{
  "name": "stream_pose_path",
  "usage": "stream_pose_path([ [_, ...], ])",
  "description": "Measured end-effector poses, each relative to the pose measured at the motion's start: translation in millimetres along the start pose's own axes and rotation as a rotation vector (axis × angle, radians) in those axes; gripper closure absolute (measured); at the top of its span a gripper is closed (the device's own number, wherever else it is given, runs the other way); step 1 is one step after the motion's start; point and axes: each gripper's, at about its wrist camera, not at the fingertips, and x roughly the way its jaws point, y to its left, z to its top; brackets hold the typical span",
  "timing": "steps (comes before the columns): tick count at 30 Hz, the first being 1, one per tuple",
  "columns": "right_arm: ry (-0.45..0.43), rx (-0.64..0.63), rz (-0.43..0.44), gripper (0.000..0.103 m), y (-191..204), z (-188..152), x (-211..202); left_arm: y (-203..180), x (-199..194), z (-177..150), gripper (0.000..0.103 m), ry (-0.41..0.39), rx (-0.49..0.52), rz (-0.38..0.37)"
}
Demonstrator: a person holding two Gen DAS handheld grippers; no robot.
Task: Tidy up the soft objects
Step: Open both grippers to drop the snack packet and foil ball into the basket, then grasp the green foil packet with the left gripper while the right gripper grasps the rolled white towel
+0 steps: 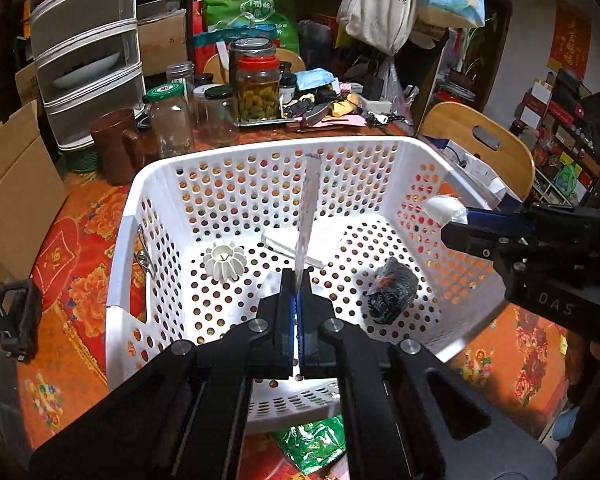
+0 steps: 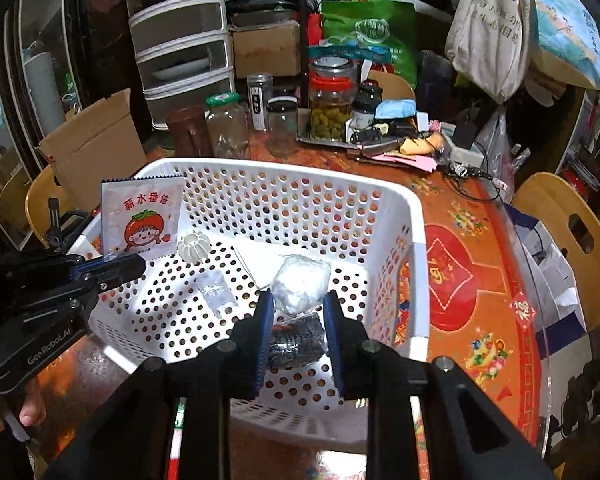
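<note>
A white perforated basket point(image 1: 228, 152) point(image 2: 416, 240) stands on the red patterned table. My left gripper point(image 1: 299, 280) is shut on a flat cartoon tomato packet point(image 1: 309, 208) point(image 2: 140, 220), held upright over the basket; it shows at left in the right wrist view point(image 2: 118, 266). My right gripper point(image 2: 298, 304) holds a white soft bundle in clear wrap point(image 2: 300, 284) point(image 1: 444, 208) over the basket; it shows at right in the left wrist view point(image 1: 466, 220). In the basket lie a dark scrubber point(image 1: 392, 292) point(image 2: 296, 344), a white ribbed ball point(image 1: 224, 264) point(image 2: 193, 246), a white cloth point(image 1: 284, 240) and a clear packet point(image 2: 216, 292).
Glass jars point(image 1: 170, 120) and a pickle jar point(image 1: 258, 88) stand behind the basket beside a brown cup point(image 1: 116, 144). A drawer tower point(image 1: 88, 48) and a cardboard box point(image 1: 12, 184) are at left. A wooden chair point(image 1: 480, 140) is at right. A green packet point(image 1: 312, 444) lies near the front.
</note>
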Motion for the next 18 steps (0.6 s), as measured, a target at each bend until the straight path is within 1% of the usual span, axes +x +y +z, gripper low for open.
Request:
stream_pose_path([
  [2, 0.005, 0.004, 0.002, 0.079, -1, -1, 4, 3, 4, -1, 0.102, 0.005, -0.006, 0.015],
  [5, 0.001, 0.014, 0.002, 0.079, -2, 0, 7, 9, 7, -3, 0.101, 0.011, -0.025, 0.013],
  [6, -0.001, 0.018, 0.004, 0.078, -3, 1, 7, 11, 8, -3, 0.097, 0.016, -0.032, 0.011],
  [7, 0.0, 0.021, 0.001, 0.073, -4, 1, 7, 12, 9, -3, 0.092, 0.016, -0.036, 0.009],
  [8, -0.004, 0.025, -0.002, 0.069, -4, 2, 6, 12, 7, -4, 0.075, 0.01, -0.033, 0.014],
  [9, -0.014, 0.031, -0.002, 0.056, -5, 2, 5, 11, 5, -5, 0.045, 0.0, -0.026, 0.034],
  [10, -0.02, 0.036, 0.001, 0.042, -6, 2, 4, 9, 1, -6, 0.03, -0.021, -0.016, 0.063],
  [11, -0.03, 0.043, 0.008, 0.038, -6, 1, 2, 7, -6, -7, 0.01, -0.062, -0.004, 0.091],
  [12, -0.04, 0.049, 0.01, 0.032, -7, 1, 0, 7, -12, -7, 0.003, -0.093, 0.001, 0.103],
  [13, -0.048, 0.053, 0.005, 0.03, -8, 0, -3, 6, -18, -7, 0.002, -0.12, 0.003, 0.102],
  [15, -0.056, 0.059, 0.003, 0.03, -9, -1, -7, 5, -26, -5, 0.001, -0.128, -0.002, 0.086],
  [18, -0.076, 0.072, 0.009, 0.03, -10, -7, -20, 4, -39, -7, 0.001, -0.139, 0.005, 0.1],
])
